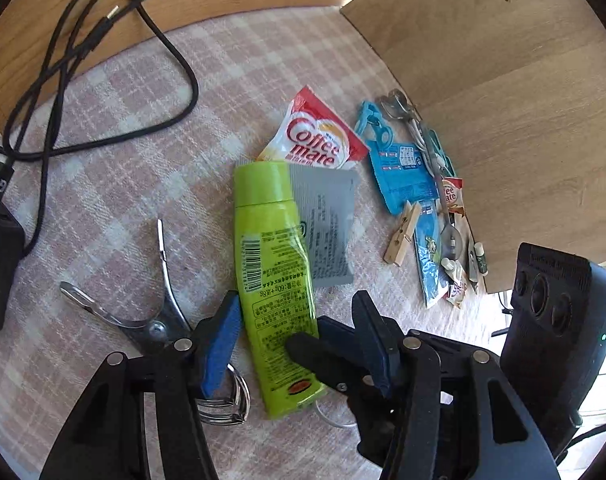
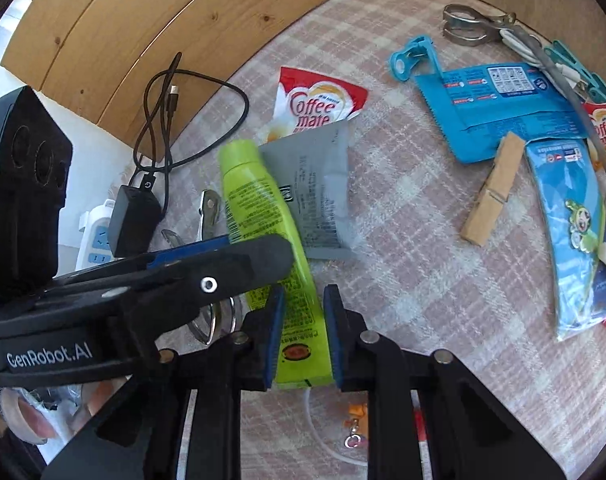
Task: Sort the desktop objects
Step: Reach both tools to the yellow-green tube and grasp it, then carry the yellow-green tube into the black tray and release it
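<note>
right gripper [image 2: 303,336]: nearly closed around green tube [image 2: 263,216], contact unclear | left gripper [image 1: 299,336]: wide, astride tube | right view only: white power strip [image 2: 97,236] beyond tube

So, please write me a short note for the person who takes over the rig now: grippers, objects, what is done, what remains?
Right hand-held gripper: pads astride the flat end of the green tube, contact unclear.
Left hand-held gripper: open around the same tube, higher up.
Tube lies on the checked cloth, partly over a grey sachet.
Nothing looks sorted yet: sachets, wooden peg, clips, black cable remain.
</note>
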{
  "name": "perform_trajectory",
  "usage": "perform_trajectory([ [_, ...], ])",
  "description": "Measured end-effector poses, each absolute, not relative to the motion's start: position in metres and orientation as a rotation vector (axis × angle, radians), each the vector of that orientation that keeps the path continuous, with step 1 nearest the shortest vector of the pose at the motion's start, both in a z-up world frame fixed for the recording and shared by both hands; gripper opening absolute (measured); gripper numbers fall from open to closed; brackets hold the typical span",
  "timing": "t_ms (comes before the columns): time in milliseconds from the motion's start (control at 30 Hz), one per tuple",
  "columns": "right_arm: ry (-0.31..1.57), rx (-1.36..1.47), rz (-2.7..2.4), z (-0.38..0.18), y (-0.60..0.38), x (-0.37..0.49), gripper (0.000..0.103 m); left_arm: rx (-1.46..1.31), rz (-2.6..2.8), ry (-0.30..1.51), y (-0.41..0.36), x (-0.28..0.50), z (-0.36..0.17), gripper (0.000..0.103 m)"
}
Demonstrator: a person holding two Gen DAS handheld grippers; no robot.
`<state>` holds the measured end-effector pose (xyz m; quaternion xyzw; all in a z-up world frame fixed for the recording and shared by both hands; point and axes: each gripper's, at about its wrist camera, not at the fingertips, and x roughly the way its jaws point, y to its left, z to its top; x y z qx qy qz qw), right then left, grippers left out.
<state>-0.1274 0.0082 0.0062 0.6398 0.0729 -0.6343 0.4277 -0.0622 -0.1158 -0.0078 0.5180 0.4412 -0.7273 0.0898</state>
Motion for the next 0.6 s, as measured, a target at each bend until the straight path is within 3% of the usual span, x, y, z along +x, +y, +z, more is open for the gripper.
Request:
perform_trajectory([
  [100, 0.179, 1.589, -1.596, 0.006, 0.008, -0.124, 0.02, 1.515, -2.174, 1.297, -0.115, -0.059, -0.006, 0.045],
  [300, 0.057, 1.616, -1.589, 0.002, 0.021, -0.131, 0.02, 1.516, -2.158, 1.302, -0.117, -0.05, -0.007, 0.026],
  [600, -0.021, 1.597, -1.6, 0.024, 0.035, -0.128, 0.018, 1.487, -2.213, 1.315, -0.112, -0.048, 0.015, 0.024],
])
